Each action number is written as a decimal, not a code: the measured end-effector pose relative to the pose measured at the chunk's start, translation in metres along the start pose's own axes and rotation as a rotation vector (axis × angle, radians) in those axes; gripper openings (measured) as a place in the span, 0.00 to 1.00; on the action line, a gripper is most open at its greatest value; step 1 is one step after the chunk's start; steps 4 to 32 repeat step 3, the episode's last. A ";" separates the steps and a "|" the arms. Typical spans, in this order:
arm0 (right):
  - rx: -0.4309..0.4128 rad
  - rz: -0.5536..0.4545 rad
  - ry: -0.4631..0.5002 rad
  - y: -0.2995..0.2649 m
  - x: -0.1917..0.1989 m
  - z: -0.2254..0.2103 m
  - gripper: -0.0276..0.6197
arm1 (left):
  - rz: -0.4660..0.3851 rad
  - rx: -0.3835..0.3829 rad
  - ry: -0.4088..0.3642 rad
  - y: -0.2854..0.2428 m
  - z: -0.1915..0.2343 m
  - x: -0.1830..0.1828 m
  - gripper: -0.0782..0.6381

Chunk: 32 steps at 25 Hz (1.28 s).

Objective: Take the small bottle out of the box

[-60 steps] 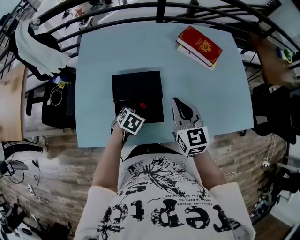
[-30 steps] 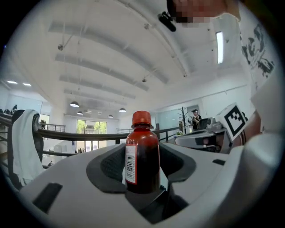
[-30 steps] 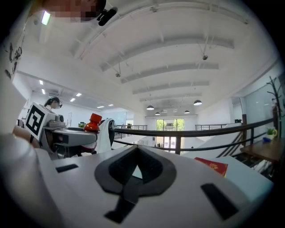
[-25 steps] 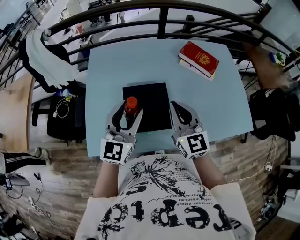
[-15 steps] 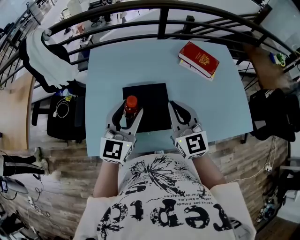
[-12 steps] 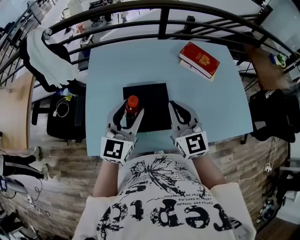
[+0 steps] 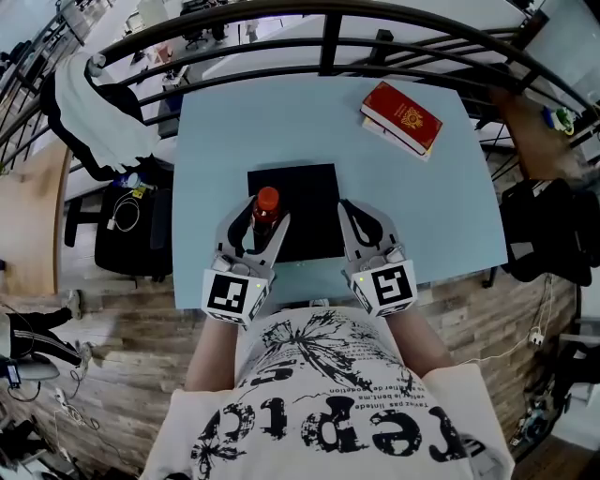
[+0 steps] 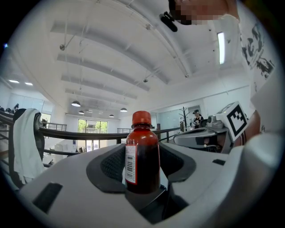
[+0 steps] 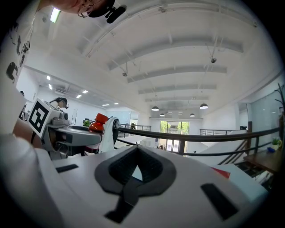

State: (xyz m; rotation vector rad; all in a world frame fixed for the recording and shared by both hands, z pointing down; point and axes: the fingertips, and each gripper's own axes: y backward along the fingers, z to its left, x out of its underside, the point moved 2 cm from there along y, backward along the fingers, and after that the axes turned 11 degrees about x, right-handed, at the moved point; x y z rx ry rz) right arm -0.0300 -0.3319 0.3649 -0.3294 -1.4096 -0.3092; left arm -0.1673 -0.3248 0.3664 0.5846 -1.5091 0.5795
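Note:
The small bottle [image 7: 267,201], filled with dark red liquid and topped by a red cap, stands upright between the jaws of my left gripper [image 7: 259,223], lifted above the front left part of the flat black box [image 7: 305,208]. In the left gripper view the bottle [image 8: 142,153] fills the gap and both pads press its sides, so the left gripper [image 8: 141,180] is shut on it. My right gripper [image 7: 352,212] hovers at the box's right edge; its jaws [image 9: 135,156] meet with nothing between them. The bottle's cap [image 9: 100,119] also shows at the left of the right gripper view.
The light blue table [image 7: 216,131] carries a red book [image 7: 403,103] stacked on another at its back right corner. A dark metal railing [image 7: 319,19] curves behind the table. A white cloth [image 7: 89,112] hangs on the rail at the left.
Since the oldest frame my left gripper has lifted the bottle up out of the box. Over the last second both grippers have stayed almost still.

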 end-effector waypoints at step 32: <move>0.001 0.004 -0.005 0.000 0.004 0.001 0.05 | 0.003 0.000 -0.001 0.000 0.001 0.002 0.43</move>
